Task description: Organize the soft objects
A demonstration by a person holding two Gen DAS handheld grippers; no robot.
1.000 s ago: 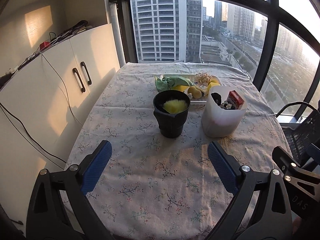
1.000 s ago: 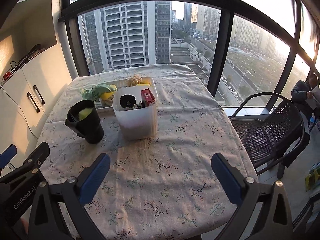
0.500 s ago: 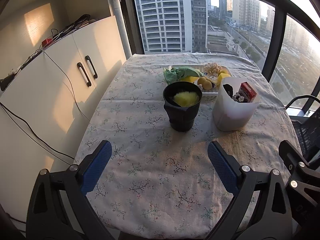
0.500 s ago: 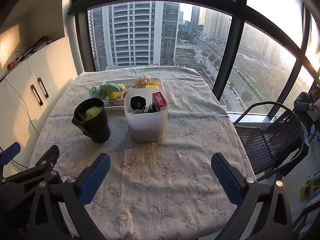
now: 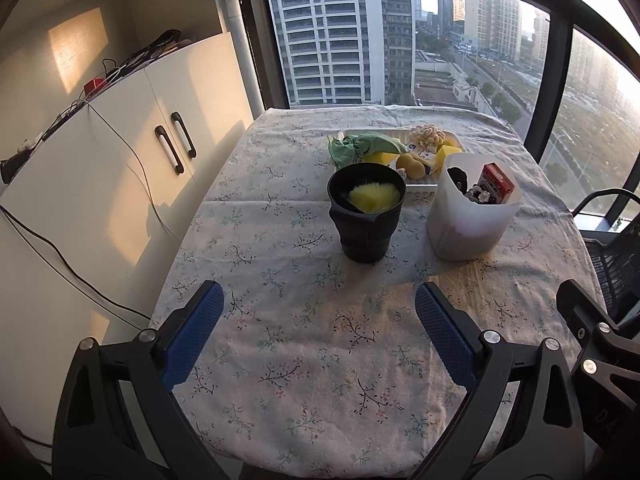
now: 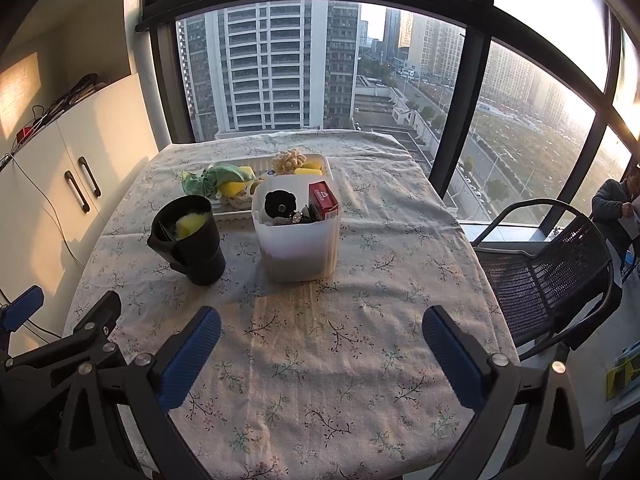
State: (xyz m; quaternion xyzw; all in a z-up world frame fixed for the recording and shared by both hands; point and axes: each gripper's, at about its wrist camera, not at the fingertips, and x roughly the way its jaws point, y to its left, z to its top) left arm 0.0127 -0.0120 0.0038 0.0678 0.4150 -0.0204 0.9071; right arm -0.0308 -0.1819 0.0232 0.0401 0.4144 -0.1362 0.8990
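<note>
Stock on the cloth-covered table (image 5: pixel 280 360), for your reference: one white tray (image 6: pixel 316 160) at the far end, holding the soft goods still to be sorted, namely a knotted green cloth (image 5: pixel 360 146), a cream scrunchie (image 5: pixel 427 134), yellow sponges (image 5: pixel 446 156) and a small plush toy (image 5: pixel 414 164). In front of the tray stands one black cup (image 5: pixel 366 236) with a fluffy yellow ball (image 5: pixel 374 198) already inside, and just to its right one white bin (image 5: pixel 468 228) holding a red carton (image 5: pixel 496 182) and dark small items you cannot identify from here. Your left gripper (image 5: pixel 318 312) is spread wide and carries nothing, low over the near cloth, well short of the cup. Your right gripper (image 6: pixel 320 338) is likewise spread and unloaded, short of the bin. Handling, by judgement: every tray item looks light and squashy, so nothing will break or slip, but each will compress and may snag its neighbour. Take the green cloth at its knot, the scrunchie across one side of its ring, a sponge across its narrow faces. Lift straight up to clear the tray wall.
</note>
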